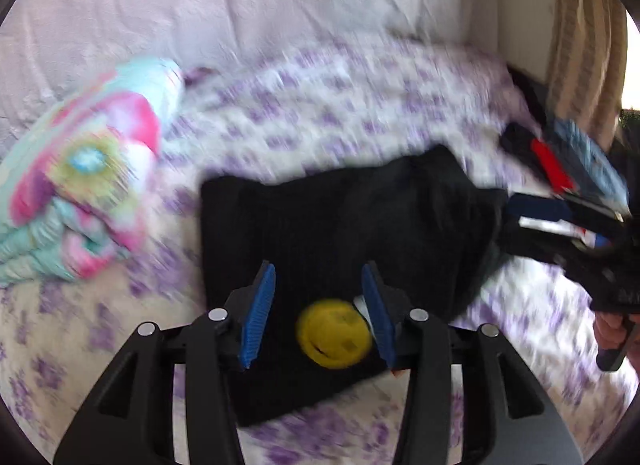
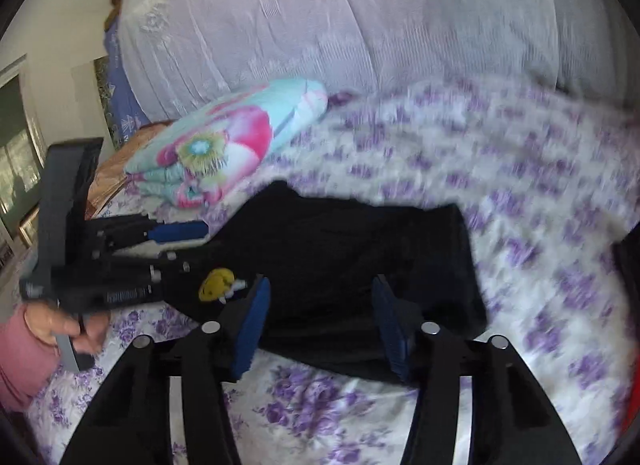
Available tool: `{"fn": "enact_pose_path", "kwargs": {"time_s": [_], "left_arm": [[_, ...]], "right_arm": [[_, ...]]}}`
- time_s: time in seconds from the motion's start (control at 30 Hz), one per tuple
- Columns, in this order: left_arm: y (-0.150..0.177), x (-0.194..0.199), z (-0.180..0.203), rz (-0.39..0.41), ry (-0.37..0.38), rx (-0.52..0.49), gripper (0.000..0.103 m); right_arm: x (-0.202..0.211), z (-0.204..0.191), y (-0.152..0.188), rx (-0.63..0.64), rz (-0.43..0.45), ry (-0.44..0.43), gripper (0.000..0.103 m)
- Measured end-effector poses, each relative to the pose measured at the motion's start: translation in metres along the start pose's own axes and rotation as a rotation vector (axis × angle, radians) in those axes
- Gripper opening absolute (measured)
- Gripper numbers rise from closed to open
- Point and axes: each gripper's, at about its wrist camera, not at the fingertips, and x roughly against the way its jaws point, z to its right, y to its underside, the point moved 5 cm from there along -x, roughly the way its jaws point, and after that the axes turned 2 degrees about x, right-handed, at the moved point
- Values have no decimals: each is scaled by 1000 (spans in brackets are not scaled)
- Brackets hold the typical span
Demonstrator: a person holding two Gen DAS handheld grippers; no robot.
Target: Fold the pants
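The floral bedspread point(image 2: 500, 201) carries the black pants point(image 1: 340, 225), lying compactly folded at centre. Left gripper point(image 1: 318, 309) and right gripper point(image 2: 320, 325) hover above them, jaws wide, empty. Recommended: press the edges flat, keeping the yellow smiley patch point(image 1: 334, 333) uncreased.

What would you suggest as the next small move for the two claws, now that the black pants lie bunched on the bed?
Probably lower the left claw and pinch the near edge of the black pants by the yellow patch: both claws are open, holding nothing, and the right claw hovers over the other side.
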Motion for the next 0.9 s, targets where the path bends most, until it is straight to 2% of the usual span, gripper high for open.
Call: {"fn": "enact_pose_path", "kwargs": {"time_s": [0.03,0.1,0.13,0.17,0.2,0.23,0.27,0.3,0.33,0.37,0.4,0.47,0.57,0.67,0.73,0.9], "left_arm": [[12,-14,4,-54,11,5,44],[25,-29,4,-77,9,24,47],[27,-29,4,-58,5,28,49],[26,-28,3,-65,-16,30,56],[23,-25,0,-77,-30,50,59],[20,-19,-4,-86,-29,85,59],[19,-11,-6,-86,-34,108,60],[18,0,-7,-75,-55,124,63],[17,12,-8,-55,-88,124,76],[16,24,-5,-29,-123,119,92],[15,35,-2,-1,-157,114,97],[13,61,7,63,-214,97,99],[14,88,23,93,-256,89,99],[22,106,29,110,-299,106,99],[33,111,30,107,-303,138,99],[60,118,21,112,-317,212,99]], "right_arm": [[-19,12,13,-61,-87,18,47],[-39,32,35,-173,-187,5,35],[-36,40,39,-223,-147,-39,31],[-32,43,39,-238,-140,-53,31],[-25,42,39,-249,-142,-55,36],[-15,40,38,-255,-129,-37,55],[-3,36,37,-245,-106,-11,61],[10,31,35,-222,-75,16,73],[27,22,33,-181,-29,53,84],[40,13,32,-150,1,83,89],[53,3,31,-121,30,122,99],[78,-14,26,-81,101,204,100],[100,-30,25,-55,160,289,100],[105,-36,28,-43,191,319,100],[101,-35,37,-47,204,327,100],[84,-26,59,-84,159,313,100]]}}
